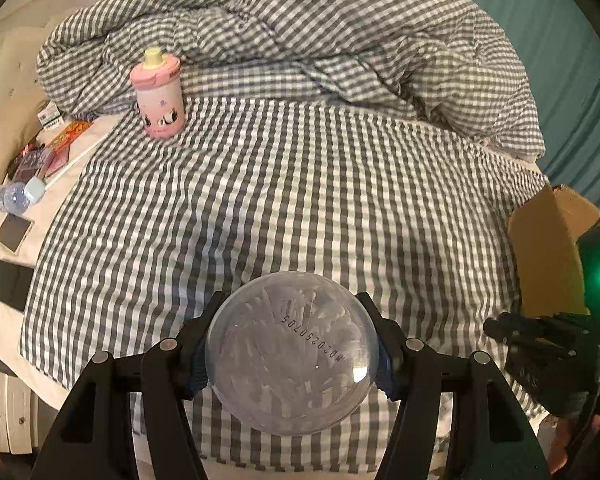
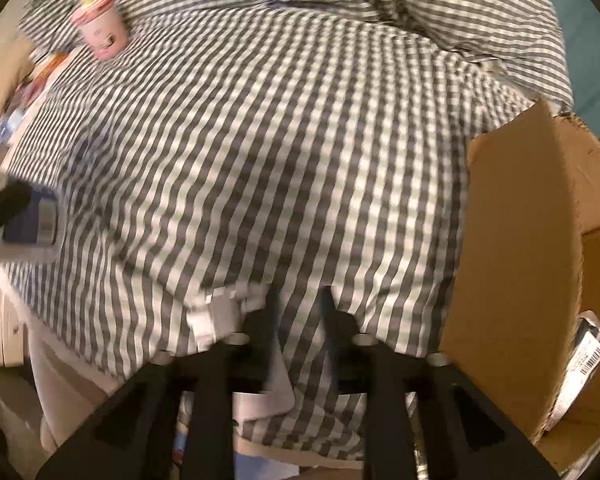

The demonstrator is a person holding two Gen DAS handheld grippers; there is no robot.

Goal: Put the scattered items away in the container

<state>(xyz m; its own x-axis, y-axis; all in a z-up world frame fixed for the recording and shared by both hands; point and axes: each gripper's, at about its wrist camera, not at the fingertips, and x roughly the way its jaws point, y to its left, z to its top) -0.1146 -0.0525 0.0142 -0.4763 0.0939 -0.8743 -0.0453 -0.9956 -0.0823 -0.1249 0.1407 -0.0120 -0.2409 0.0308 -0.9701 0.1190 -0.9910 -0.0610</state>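
Note:
My left gripper (image 1: 290, 304) is shut on a clear round tub of cotton swabs (image 1: 292, 364), held above the grey-checked bed sheet (image 1: 280, 184). A pink bottle with a yellow cap (image 1: 160, 96) stands upright at the far left of the sheet, also seen blurred as the pink bottle (image 2: 98, 26). The cardboard box (image 2: 516, 240) stands open at the right edge of the bed, with a barcoded packet (image 2: 580, 360) inside. My right gripper (image 2: 302, 314) hangs open over the sheet's near edge, just left of the box, with nothing between its fingers.
A bunched checked duvet (image 1: 300, 40) fills the back of the bed. Along the left side lie a small water bottle (image 1: 12, 198), two phones (image 1: 14, 232), and snack packets (image 1: 66, 136). A teal curtain (image 1: 540, 20) hangs behind on the right.

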